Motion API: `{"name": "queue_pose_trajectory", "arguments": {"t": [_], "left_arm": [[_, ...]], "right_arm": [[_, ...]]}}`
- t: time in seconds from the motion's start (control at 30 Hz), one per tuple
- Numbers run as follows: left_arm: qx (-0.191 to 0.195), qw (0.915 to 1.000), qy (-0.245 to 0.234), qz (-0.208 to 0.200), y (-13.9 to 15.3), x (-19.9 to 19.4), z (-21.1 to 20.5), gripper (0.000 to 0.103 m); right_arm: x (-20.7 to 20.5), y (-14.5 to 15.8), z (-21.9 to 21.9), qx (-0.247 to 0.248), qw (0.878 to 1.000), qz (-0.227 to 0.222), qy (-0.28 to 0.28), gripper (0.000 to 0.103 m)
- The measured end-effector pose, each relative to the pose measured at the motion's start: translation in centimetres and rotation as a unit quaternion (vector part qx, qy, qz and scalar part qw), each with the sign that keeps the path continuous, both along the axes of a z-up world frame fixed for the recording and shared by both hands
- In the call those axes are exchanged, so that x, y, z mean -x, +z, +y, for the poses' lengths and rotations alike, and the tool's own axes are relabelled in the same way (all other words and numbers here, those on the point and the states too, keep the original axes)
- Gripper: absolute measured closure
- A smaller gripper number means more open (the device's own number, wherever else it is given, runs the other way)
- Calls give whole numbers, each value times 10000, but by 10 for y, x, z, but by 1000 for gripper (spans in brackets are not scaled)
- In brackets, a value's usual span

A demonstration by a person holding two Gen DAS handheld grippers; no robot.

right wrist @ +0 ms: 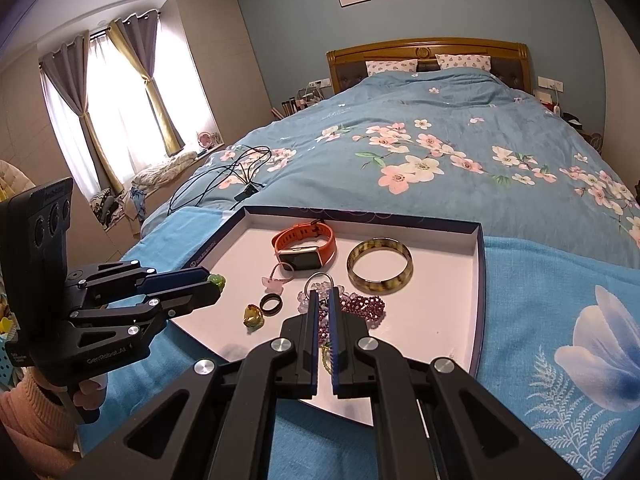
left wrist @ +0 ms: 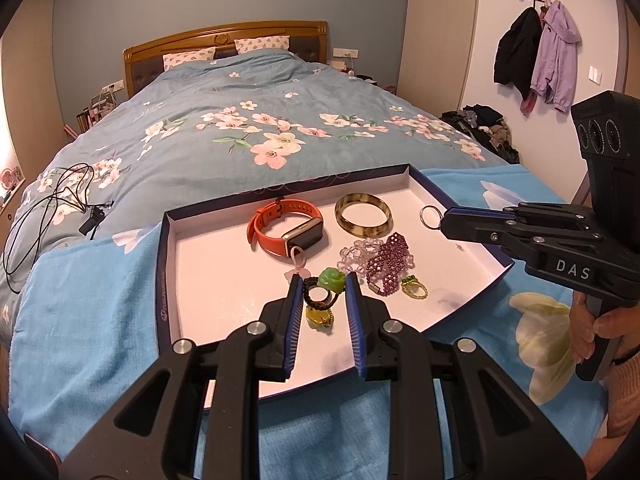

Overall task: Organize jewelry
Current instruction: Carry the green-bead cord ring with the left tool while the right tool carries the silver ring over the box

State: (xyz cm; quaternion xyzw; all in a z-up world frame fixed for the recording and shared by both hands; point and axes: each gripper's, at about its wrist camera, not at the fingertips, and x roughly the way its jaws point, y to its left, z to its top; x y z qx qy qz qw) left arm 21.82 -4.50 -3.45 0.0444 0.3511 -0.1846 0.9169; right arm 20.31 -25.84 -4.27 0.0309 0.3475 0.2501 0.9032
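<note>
- Lying in a shallow white-lined tray [left wrist: 168,264] are the jewelry pieces: an orange smartwatch [left wrist: 286,228], a mottled bangle [left wrist: 363,214], a purple beaded bracelet [left wrist: 390,262], clear beads [left wrist: 356,254] and a small green-stoned ring [left wrist: 414,287].
- Pinched at the tips of the left gripper [left wrist: 323,282] is a green jade flower ring [left wrist: 332,280]; the right wrist view shows that ring [right wrist: 216,280] nipped at the tip of the same gripper [right wrist: 212,286].
- Just below it lie a dark ring [right wrist: 271,303] and a yellow-stoned ring [right wrist: 253,316]; a pink charm [right wrist: 274,285] sits beside the watch.
- The right gripper [left wrist: 442,220] has its fingers pressed together on a thin silver ring [left wrist: 430,215], held above the tray near its right wall.
- The tray rests on a light blue towel [left wrist: 80,320] spread over a floral bedspread [left wrist: 240,120].
- A black cable [left wrist: 48,208] lies on the bed to the left.
</note>
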Motion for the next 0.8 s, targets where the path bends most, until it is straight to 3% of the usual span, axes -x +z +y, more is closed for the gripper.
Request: {"name": "queue_pose_trajectory", "arguments": {"t": [0.8], "left_arm": [[-72, 9999, 123, 81, -8, -11, 2, 81]], "right_arm": [[-12, -6, 1, 33, 9999, 124, -19, 100]]}}
